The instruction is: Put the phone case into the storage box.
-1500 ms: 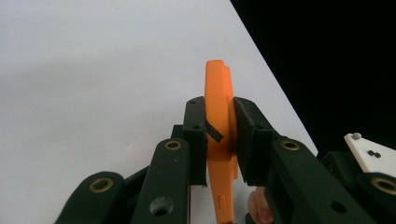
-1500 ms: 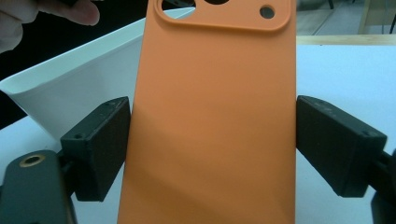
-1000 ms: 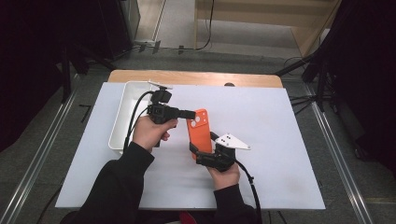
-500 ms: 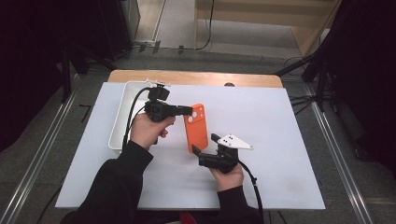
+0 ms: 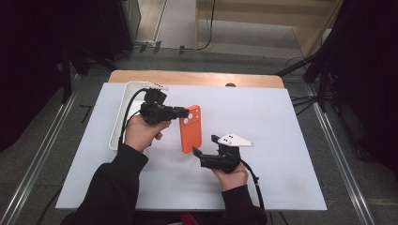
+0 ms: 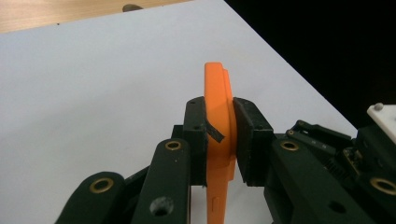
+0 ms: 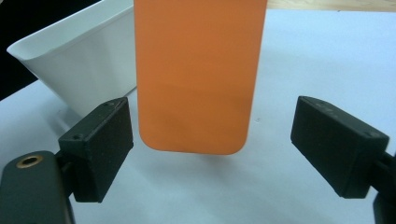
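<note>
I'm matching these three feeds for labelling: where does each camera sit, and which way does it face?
High view: above the person's side, facing forward and down on the white table; both forearms, left gripper, right gripper.
Left gripper view: on the left gripper, along its jaws shut on the orange phone case.
Right gripper view: on the right gripper, jaws open below the case, white tray behind.
Shared: all show the case and table.

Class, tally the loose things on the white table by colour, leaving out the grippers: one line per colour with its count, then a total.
Orange: 1, the phone case, clamped in the left gripper.
White: 1, the tray.
Total: 2
</note>
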Available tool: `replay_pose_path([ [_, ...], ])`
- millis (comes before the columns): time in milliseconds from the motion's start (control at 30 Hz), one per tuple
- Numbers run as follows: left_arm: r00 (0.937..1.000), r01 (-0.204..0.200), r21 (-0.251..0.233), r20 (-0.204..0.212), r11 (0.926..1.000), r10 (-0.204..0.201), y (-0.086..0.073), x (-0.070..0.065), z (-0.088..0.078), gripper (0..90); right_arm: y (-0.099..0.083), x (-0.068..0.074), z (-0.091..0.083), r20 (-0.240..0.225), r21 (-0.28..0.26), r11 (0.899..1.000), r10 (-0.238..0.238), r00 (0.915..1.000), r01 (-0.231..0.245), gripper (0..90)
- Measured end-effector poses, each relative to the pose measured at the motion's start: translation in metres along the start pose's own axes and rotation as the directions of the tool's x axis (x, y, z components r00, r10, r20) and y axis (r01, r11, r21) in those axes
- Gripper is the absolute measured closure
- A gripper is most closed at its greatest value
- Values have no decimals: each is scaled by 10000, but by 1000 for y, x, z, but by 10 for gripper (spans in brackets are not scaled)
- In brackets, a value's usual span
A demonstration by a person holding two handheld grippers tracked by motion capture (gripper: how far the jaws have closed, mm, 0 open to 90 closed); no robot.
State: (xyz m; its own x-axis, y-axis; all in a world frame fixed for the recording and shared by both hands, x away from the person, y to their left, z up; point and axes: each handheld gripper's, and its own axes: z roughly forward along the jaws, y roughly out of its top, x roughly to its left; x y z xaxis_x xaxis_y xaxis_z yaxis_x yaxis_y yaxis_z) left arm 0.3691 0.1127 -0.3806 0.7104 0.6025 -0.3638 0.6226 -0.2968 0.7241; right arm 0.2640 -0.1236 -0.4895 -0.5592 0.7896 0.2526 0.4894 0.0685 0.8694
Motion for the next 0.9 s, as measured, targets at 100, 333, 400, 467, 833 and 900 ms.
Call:
replay_pose_path([
  [100,9998,-187,-100,71,9998,187,-2,2,-5,766,6,0,0,-62,122,9999,-89,9999,90,117],
  [333,9987,-514,16,67,9987,514,-5,7,-15,765,21,4,0,-304,748,9958,-501,9983,523,117],
  [400,9984,-550,-16,136,9985,550,-6,7,-18,765,24,4,-3,-312,894,9936,-672,9972,698,117],
  [467,9978,-581,-60,321,9983,582,-6,7,-21,765,27,3,-7,-457,1037,9913,-763,9960,807,117],
  [833,9825,-1197,504,1497,9915,1110,-7,-3,-23,765,30,-7,-14,-1469,1644,9783,-1018,9839,1257,118],
  [900,9798,-1377,502,1530,9892,1287,-7,-4,-24,765,30,-9,-16,-1693,1782,9730,-1163,9787,1464,120],
])
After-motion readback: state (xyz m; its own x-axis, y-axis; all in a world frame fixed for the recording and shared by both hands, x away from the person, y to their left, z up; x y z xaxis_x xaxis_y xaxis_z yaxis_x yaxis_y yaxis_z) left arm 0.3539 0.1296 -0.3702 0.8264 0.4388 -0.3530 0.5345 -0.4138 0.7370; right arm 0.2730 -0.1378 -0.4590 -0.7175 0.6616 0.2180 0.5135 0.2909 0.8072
